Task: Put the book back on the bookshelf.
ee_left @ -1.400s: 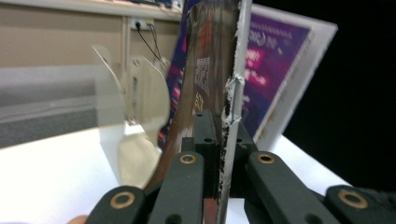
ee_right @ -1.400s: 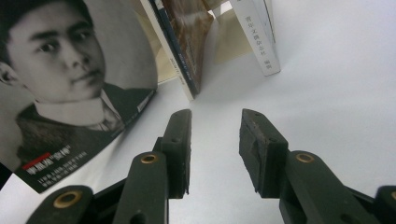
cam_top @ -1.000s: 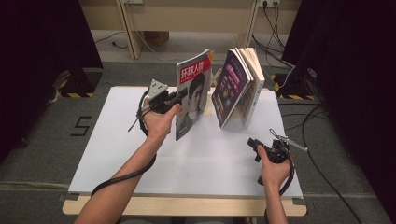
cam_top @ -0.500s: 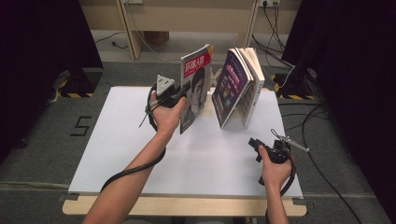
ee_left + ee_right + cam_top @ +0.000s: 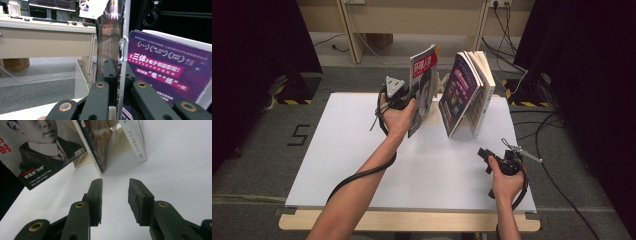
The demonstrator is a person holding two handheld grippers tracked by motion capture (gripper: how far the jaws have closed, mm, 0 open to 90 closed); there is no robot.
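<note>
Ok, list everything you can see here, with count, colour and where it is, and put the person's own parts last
Magazine: one, red title and a portrait on the cover, held upright above the far middle of the table.
Leaning books: a small group, exact count unclear, front cover purple, far right of centre on the table.
Bookend: one, cream, behind the magazine.
Table: one, white top with a pale wood edge.
Desk: one, beige, in the background of the left gripper view.
Floor marking: one, black, left of the table.
Left gripper: one, black, shut on the magazine's edge.
Right gripper: one, black, jaws apart, nothing between them, near right of the table.
</note>
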